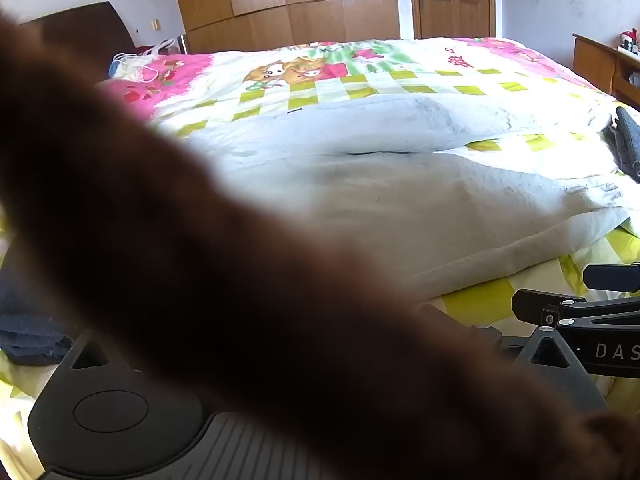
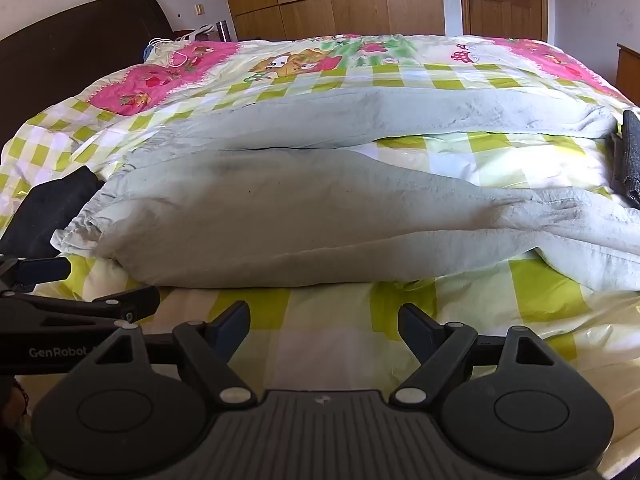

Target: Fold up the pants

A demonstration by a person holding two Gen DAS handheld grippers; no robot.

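My right gripper (image 2: pixel 324 330) sits low over the checked quilt (image 2: pixel 320 360), fingers wide apart, holding nothing. The pale sweatpants (image 2: pixel 280 216) lie flat just ahead. My left gripper (image 2: pixel 86 298) is beside it (fingers apart too, empty).

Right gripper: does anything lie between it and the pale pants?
Nothing visible does. The right gripper is open over bare checked quilt, and the pale pants lie spread just beyond its fingertips. The left gripper sits off to the side.
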